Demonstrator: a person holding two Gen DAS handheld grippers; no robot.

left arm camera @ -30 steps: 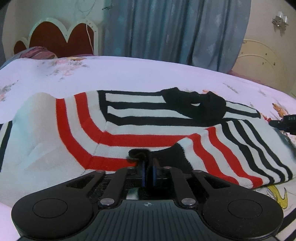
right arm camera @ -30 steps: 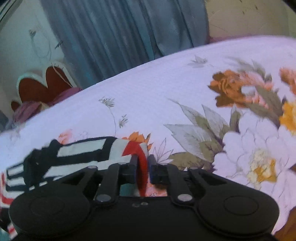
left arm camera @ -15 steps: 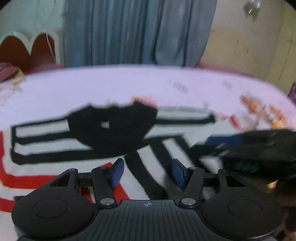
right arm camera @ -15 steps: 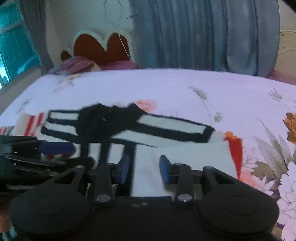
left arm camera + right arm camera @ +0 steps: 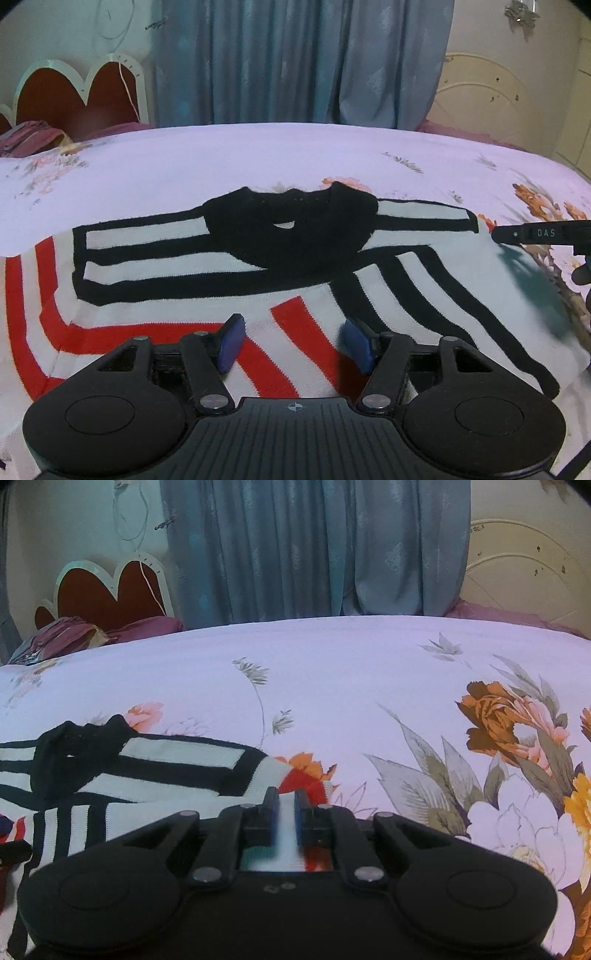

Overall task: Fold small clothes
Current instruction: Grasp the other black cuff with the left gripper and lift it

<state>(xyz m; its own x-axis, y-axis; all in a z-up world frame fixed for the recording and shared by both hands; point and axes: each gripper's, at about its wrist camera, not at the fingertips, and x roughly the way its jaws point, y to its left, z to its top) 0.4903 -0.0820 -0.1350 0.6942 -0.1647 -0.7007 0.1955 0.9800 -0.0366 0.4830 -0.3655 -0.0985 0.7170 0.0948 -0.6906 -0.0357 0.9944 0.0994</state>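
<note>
- While the right tool (image 5: 286, 805) is closed, its jaws having just been closing, on the white-and-red edge of the striped sweater (image 5: 229, 273), the pinch is best kept firm so the knit is not dropped in the fold.
- With nothing between them, the jaws of the left tool (image 5: 291, 339) have just been opening; they stand apart above the red stripes, and a matching edge is judged to be needed before lifting.
- Spread flat on the floral bed (image 5: 332, 672), the sweater is seen with its black collar (image 5: 291, 229) at the far side.
- Its lower hem is cut off by both tool bodies, and how much cloth is pinched cannot be told.
</note>
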